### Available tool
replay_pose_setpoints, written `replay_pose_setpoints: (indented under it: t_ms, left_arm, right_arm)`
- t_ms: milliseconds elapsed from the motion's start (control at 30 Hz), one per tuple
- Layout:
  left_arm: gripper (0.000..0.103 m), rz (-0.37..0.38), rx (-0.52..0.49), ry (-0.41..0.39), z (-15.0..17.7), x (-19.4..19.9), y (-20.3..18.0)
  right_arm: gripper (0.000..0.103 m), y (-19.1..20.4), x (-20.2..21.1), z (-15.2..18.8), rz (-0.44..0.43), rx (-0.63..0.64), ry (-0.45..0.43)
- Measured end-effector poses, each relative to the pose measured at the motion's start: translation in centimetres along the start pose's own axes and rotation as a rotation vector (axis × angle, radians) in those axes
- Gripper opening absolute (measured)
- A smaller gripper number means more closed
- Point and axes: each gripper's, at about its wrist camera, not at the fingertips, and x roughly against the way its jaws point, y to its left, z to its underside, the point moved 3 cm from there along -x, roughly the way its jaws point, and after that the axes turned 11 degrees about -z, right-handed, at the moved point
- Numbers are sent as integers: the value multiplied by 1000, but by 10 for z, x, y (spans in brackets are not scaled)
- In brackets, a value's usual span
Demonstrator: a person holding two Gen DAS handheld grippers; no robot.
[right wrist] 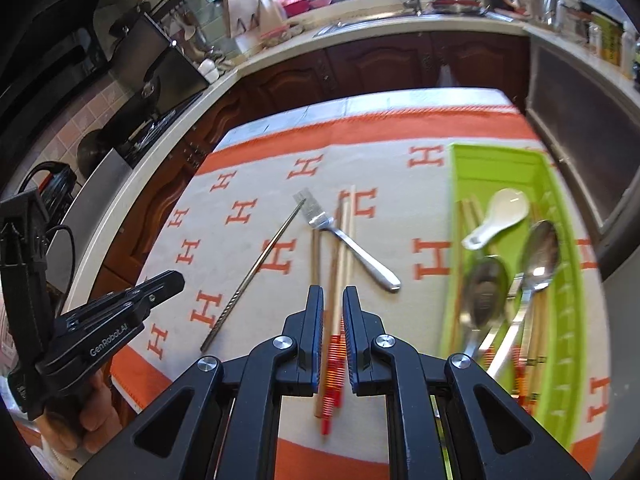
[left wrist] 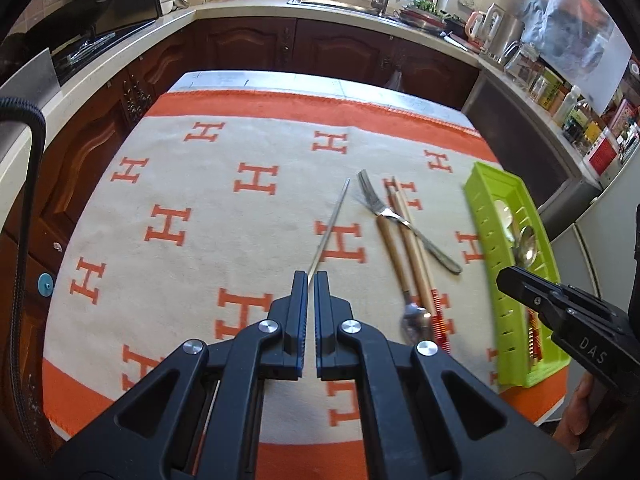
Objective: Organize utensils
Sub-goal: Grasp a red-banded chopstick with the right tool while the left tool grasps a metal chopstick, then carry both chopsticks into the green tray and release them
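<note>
A green tray [right wrist: 456, 184] on the right of the table holds a white ceramic spoon [right wrist: 500, 216], metal spoons [right wrist: 540, 256] and chopsticks; it also shows in the left wrist view [left wrist: 484, 232]. On the cloth lie a metal chopstick [left wrist: 328, 228], a metal fork [left wrist: 400, 220], a wooden-handled spoon [left wrist: 400, 264] and wooden chopsticks with red ends [right wrist: 340, 280]. My left gripper [left wrist: 311, 280] is nearly shut with the metal chopstick's near end at its tips. My right gripper [right wrist: 333, 294] is narrowly open above the wooden chopsticks.
The table carries an orange and cream cloth [left wrist: 200, 208] with H marks. Dark wood cabinets and a counter with a sink [left wrist: 360, 4] stand behind. Jars and bottles [left wrist: 576, 112] line the right counter. A stove [right wrist: 152, 120] is at left.
</note>
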Motion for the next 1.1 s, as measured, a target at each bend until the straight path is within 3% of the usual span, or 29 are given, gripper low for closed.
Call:
replay_pose_setpoints:
  t_ms: [167,333,633,933,1100]
  left_arm:
    - [0,34,-24,64,4,-34,6]
    - [1,40,-62,92,6,-56,-1]
    - [4,52,-112,129,5,-76,-16]
    - [4,44,-128,148,5,-82,-19]
    - [4,31,-139,150,6,-82,-21]
  right_arm:
    - [10,6,-44,2,-24,1,60]
    - [10,6,-87,4,-1,11,115]
    - [10,-2,-127,-2,77,49,149]
    - [7,3,-136,1,110,117,137]
    - [6,-1,-126,2,47,50,126]
